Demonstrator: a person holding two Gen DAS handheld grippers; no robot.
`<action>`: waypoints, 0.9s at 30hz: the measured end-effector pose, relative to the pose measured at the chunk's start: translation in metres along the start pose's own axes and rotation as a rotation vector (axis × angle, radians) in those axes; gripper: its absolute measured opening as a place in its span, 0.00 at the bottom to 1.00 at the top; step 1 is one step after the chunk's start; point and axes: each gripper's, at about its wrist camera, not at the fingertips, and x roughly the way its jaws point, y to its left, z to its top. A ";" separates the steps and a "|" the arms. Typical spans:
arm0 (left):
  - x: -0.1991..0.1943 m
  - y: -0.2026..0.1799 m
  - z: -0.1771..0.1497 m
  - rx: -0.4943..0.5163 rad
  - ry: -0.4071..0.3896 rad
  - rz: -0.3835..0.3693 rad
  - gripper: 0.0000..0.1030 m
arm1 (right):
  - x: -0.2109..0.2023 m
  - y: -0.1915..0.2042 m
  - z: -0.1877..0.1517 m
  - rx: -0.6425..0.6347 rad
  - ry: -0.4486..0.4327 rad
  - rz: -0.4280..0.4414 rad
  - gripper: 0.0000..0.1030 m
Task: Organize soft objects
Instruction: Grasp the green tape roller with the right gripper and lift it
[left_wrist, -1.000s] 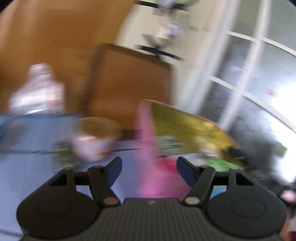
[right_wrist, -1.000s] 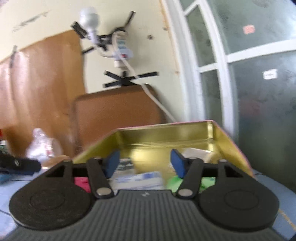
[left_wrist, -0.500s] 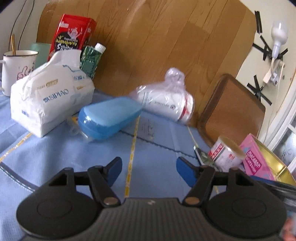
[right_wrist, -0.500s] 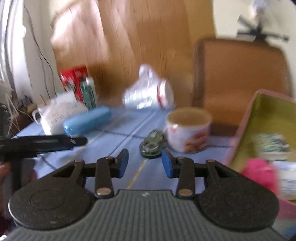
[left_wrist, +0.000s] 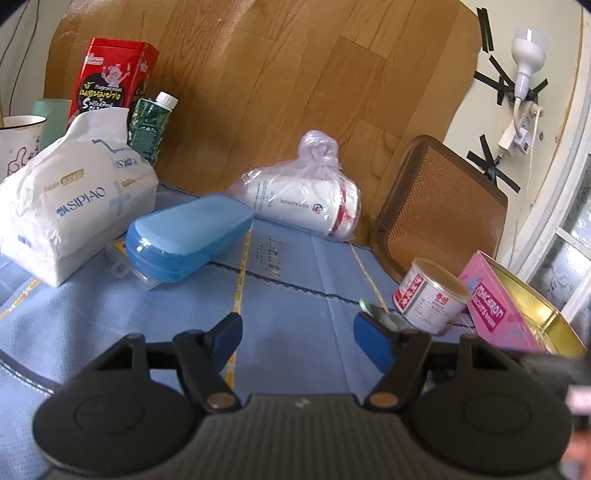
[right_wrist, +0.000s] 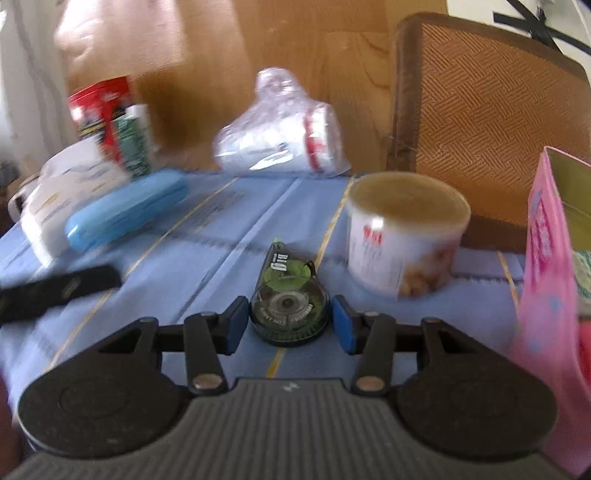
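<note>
A green correction tape dispenser (right_wrist: 289, 300) lies flat on the blue tablecloth (right_wrist: 221, 236). My right gripper (right_wrist: 289, 325) is open, its jaws on either side of the dispenser, apart from it. My left gripper (left_wrist: 297, 336) is open and empty over the cloth (left_wrist: 280, 295); the dispenser (left_wrist: 380, 314) peeks out behind its right finger. A white tissue pack (left_wrist: 70, 206) sits at the left. A pink tin box (left_wrist: 517, 314) with a gold inside stands at the right, also in the right wrist view (right_wrist: 550, 295).
A blue case (left_wrist: 184, 236) lies beside the tissues. A bagged white bottle (left_wrist: 306, 199), a small can (left_wrist: 428, 299), a red tin (left_wrist: 110, 81), a green carton (left_wrist: 151, 122) and a woven tray (left_wrist: 439, 206) stand around. The left gripper's finger (right_wrist: 59, 291) shows at the left.
My right gripper has moved forward and lower, so the dispenser is now between its wider-open jaws. My left gripper's view has shifted only slightly over the last half second.
</note>
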 end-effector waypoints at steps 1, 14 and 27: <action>0.000 -0.001 -0.001 0.008 0.001 -0.002 0.66 | -0.009 0.003 -0.007 -0.013 0.001 0.015 0.50; 0.014 -0.077 -0.033 0.268 0.136 0.080 0.66 | -0.151 -0.038 -0.124 0.058 -0.101 -0.112 0.50; 0.018 -0.111 -0.053 0.360 0.154 0.147 0.74 | -0.164 -0.060 -0.139 0.134 -0.153 -0.174 0.50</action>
